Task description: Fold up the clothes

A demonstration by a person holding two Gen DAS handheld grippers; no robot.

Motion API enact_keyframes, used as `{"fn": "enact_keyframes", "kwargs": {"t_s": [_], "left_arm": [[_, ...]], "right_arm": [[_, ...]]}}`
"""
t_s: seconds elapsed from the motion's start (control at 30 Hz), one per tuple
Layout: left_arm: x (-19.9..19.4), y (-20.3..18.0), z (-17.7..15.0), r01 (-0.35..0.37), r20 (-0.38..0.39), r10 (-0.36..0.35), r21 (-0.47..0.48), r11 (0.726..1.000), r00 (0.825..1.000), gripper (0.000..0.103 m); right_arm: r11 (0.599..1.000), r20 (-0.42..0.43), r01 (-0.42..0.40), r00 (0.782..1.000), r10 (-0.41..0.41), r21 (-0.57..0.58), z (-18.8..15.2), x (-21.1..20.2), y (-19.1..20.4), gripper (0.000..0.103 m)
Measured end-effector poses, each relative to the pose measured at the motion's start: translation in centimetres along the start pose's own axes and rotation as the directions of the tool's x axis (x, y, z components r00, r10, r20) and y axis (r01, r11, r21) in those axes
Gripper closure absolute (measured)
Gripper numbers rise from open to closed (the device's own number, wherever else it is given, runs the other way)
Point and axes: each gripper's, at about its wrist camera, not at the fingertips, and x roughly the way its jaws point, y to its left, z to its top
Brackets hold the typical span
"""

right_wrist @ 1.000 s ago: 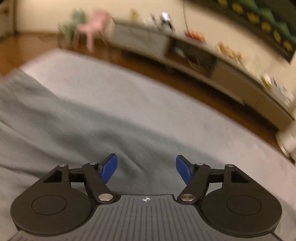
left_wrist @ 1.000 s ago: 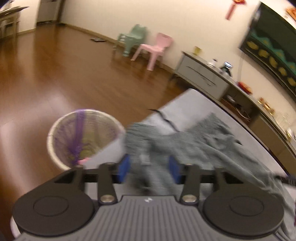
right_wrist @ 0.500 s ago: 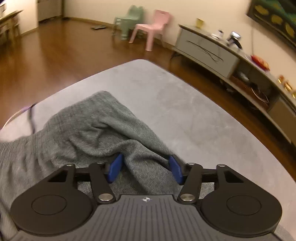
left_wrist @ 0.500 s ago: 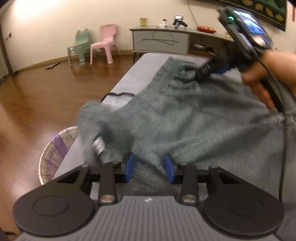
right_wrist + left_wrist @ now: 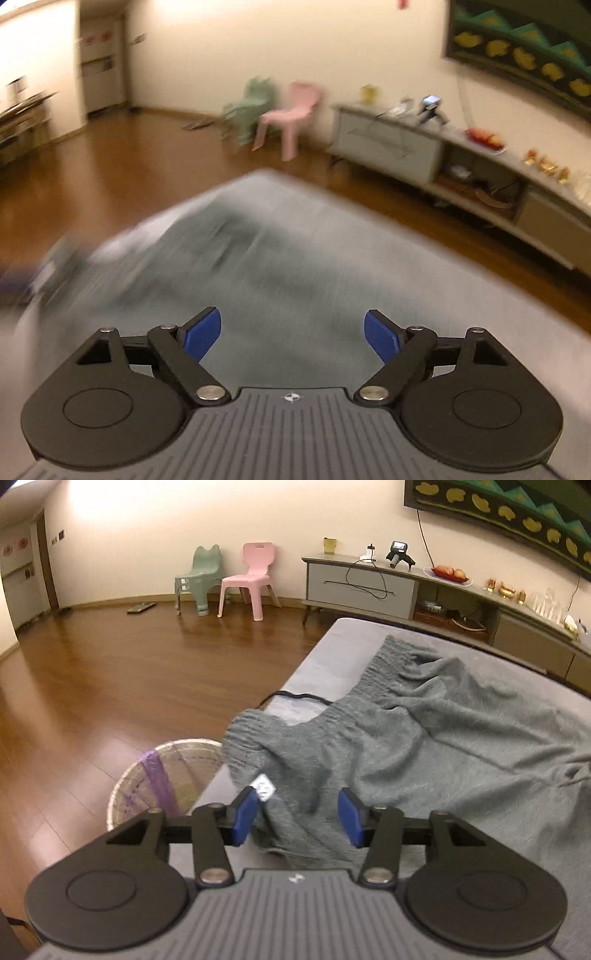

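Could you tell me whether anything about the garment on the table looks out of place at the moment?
The grey garment lies rumpled, not flat. One waistband corner is bunched near the table's edge, above the basket, with its white label exposed.

The garment (image 5: pixel 424 734) lies spread on the table (image 5: pixel 332 653), its waistband toward the table's far-left corner, one fold hanging over the table's left edge. A cord (image 5: pixel 295 696) lies on the table just left of the garment. The basket (image 5: pixel 162 779) stands on the floor (image 5: pixel 110 672) left of the table, below the hanging fold. The left gripper (image 5: pixel 297 814) sits at the table's near-left edge, with the garment's edge between its fingers. Two chairs (image 5: pixel 247 579) stand side by side beyond the table by the far wall. The cabinet (image 5: pixel 369 583) runs behind the table, right of the chairs. The right gripper (image 5: pixel 291 334) hangs over the table (image 5: pixel 406 266).
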Motion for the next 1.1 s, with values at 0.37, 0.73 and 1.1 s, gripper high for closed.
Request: {"fn": "enact_keyframes", "kwargs": {"t_s": [0.37,0.73,1.1], "left_arm": [[2.2,-2.0,-1.2,-0.032,-0.097,0.026,-0.06,0.998,0.995,0.042],[-3.6,6.6,-4.9,-0.012,-0.028,-0.002,-0.47,0.882,1.0,0.084],[-6.4,-6.9,-3.9,0.257,0.027,-0.259,0.048,0.965,0.966,0.061]], "right_arm": [[0.961,-0.123,-0.219,0.972,0.2,-0.167,-12.0,-4.5,9.9,0.054],[0.856,-0.101,-0.354,0.934,0.342,-0.377,-16.7,-10.9,18.6,0.101],[0.999,0.001,0.045,0.999,-0.045,0.027,-17.9,-18.5,-0.7,0.016]]}}
